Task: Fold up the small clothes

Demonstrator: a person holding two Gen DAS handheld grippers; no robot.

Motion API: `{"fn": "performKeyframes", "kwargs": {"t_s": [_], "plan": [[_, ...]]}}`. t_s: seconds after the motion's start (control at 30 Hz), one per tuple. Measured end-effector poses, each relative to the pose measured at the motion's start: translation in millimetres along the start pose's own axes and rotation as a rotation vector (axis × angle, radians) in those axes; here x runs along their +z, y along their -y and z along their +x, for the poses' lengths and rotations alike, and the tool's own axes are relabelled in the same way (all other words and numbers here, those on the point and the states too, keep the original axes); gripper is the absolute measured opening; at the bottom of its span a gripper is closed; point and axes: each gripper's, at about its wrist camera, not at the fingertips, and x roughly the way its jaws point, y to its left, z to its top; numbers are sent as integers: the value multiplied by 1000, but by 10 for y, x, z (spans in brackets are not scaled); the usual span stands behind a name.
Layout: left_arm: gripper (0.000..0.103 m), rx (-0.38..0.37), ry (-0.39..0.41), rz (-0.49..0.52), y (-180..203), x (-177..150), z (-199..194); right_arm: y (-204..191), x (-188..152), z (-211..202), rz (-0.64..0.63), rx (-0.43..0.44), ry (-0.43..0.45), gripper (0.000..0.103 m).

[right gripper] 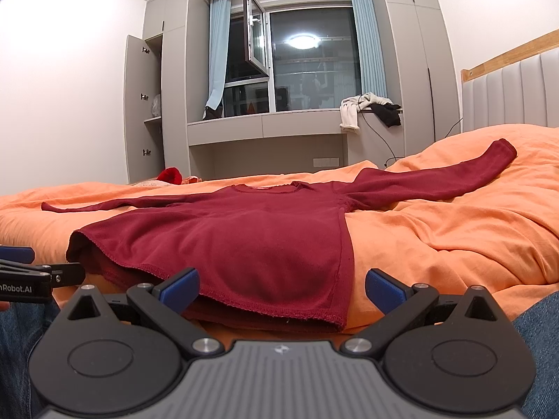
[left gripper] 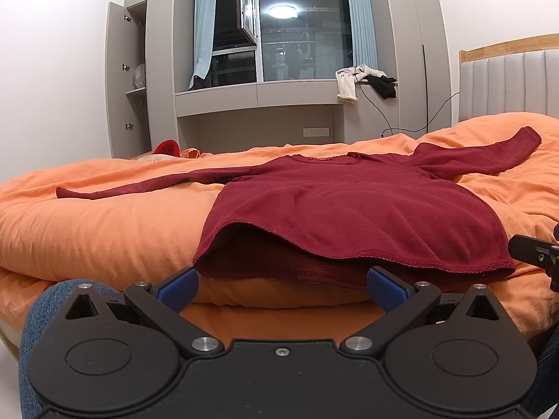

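A dark red long-sleeved shirt (left gripper: 349,209) lies flat on the orange bed cover (left gripper: 87,223), hem toward me, both sleeves spread out to the sides. My left gripper (left gripper: 281,288) is open and empty, just in front of the hem's left part. In the right wrist view the shirt (right gripper: 244,237) lies the same way. My right gripper (right gripper: 281,288) is open and empty, in front of the hem's right corner. Each gripper shows at the edge of the other's view.
A padded headboard (left gripper: 506,80) stands at the right. A window sill with loose light and dark clothes (left gripper: 363,80) and an open wardrobe (left gripper: 129,80) lie beyond the bed. A red item (left gripper: 167,147) sits at the bed's far edge.
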Motion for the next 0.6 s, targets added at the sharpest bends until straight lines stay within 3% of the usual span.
{"fn": "performKeyframes", "kwargs": {"t_s": [0.4,0.6], "plan": [[102,6,-35,-8,-7,5,55,12,-6,14,9,2,-13,103],[102,-5,-98,-57,-91,17,150,120,33,114,107,36,-89,103]]}}
